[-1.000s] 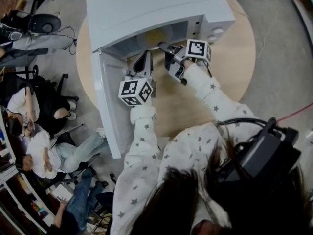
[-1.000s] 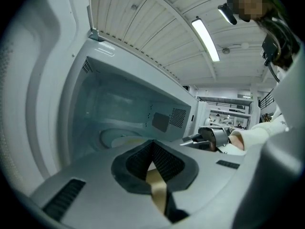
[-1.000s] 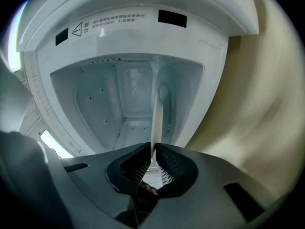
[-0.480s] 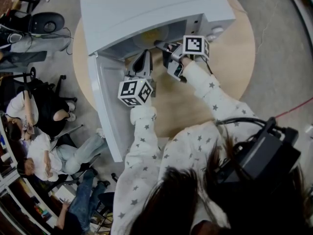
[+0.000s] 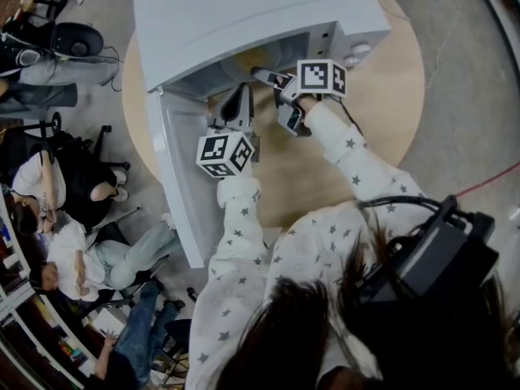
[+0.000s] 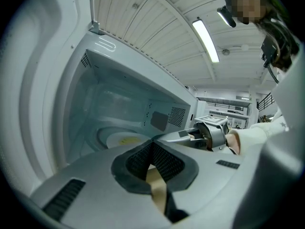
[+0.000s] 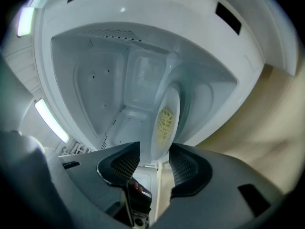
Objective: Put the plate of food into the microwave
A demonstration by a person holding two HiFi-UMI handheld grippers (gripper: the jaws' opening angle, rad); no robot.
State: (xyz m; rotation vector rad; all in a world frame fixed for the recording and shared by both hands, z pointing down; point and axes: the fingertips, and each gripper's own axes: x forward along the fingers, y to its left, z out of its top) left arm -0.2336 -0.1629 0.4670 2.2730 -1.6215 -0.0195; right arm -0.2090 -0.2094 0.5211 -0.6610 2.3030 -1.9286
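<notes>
The white microwave (image 5: 244,15) stands on a round wooden table (image 5: 382,96) with its door (image 5: 179,177) swung open to the left. Inside it lies a white plate (image 7: 164,123) with yellow noodles, also seen as the plate (image 6: 121,140) on the turntable. My right gripper (image 5: 264,77) reaches into the opening. Its jaws are opening, and the plate's rim stands between the pads of the right gripper (image 7: 155,161) without being pressed. My left gripper (image 5: 238,108) hovers shut and empty in front of the opening, beside the door. In its own view the left gripper (image 6: 152,147) has its tips together.
The microwave's knobs (image 5: 357,55) are at the right of its front. The open door juts past the table's left edge. Several people (image 5: 65,250) sit on chairs on the floor at the left. A red cable (image 5: 487,187) runs across the floor at the right.
The right gripper has slid a little left, deeper into the microwave, and its jaws have spread apart off the plate's rim. The left gripper has stayed put.
</notes>
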